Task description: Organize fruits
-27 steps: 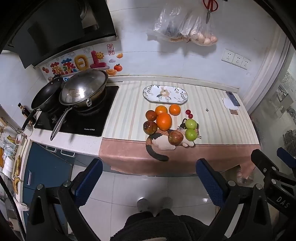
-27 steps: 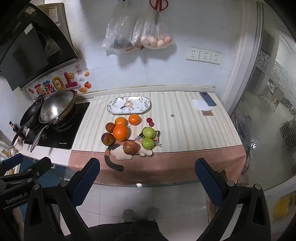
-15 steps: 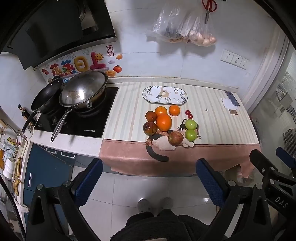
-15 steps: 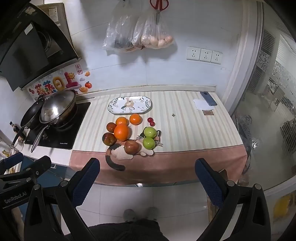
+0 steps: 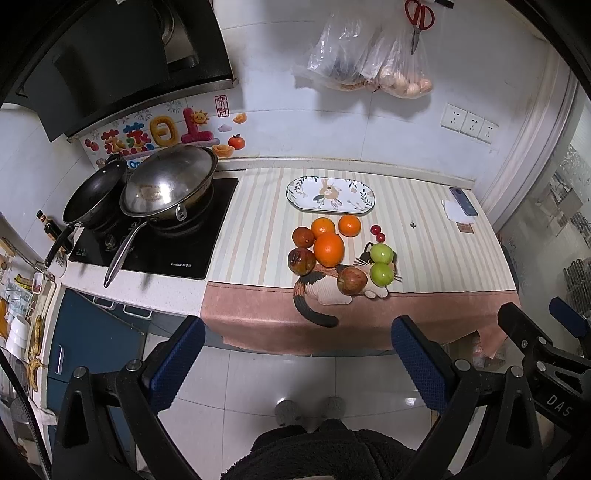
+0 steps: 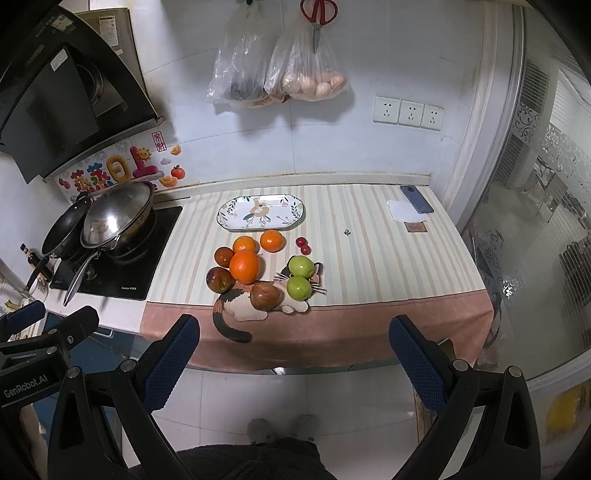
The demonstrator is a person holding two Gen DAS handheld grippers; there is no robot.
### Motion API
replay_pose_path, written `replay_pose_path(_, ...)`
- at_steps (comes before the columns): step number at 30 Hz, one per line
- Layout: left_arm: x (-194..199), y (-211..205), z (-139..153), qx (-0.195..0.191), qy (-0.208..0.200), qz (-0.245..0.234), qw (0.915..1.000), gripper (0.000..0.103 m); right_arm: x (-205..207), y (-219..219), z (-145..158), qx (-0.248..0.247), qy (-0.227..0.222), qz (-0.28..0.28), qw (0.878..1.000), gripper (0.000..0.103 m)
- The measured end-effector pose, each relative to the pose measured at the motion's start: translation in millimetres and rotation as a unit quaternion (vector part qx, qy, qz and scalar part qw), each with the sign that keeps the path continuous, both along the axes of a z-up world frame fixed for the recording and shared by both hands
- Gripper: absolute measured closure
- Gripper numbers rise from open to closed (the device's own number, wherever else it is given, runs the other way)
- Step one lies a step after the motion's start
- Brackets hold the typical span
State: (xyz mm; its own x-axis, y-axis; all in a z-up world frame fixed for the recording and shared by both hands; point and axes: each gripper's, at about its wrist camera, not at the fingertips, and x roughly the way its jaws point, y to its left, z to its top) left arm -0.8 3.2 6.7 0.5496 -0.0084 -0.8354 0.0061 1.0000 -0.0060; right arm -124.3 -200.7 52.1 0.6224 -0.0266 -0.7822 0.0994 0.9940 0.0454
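Note:
Fruit lies in a cluster on the striped counter: a large orange (image 5: 328,249) (image 6: 244,265), two smaller oranges (image 5: 349,225), dark red apples (image 5: 301,260), a red apple (image 5: 351,281) (image 6: 265,295), two green apples (image 5: 381,253) (image 6: 301,266) and two cherry tomatoes (image 5: 377,232). An empty oval patterned plate (image 5: 330,194) (image 6: 260,212) lies behind them. My left gripper (image 5: 297,352) and right gripper (image 6: 293,349) are both open and empty, held well back from the counter above the floor.
A cat-shaped mat (image 5: 325,291) lies under the front fruit. A stove with a lidded wok (image 5: 168,184) and a frying pan (image 5: 94,192) stands at left. A phone on paper (image 6: 415,201) lies at the counter's right. Bags and scissors (image 6: 317,18) hang on the wall.
Both views have shifted very slightly; the grippers stay open and the fruit has not moved.

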Motion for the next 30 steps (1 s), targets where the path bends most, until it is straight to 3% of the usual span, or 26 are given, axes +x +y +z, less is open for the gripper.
replay_pose_path(30, 2.6, -6.3, -1.3, -0.001, 0.006, 0.001, 1.0, 0.0, 4.8, -2.1, 2.5, -0.001, -0.002, 0.0, 1.0, 0.0)
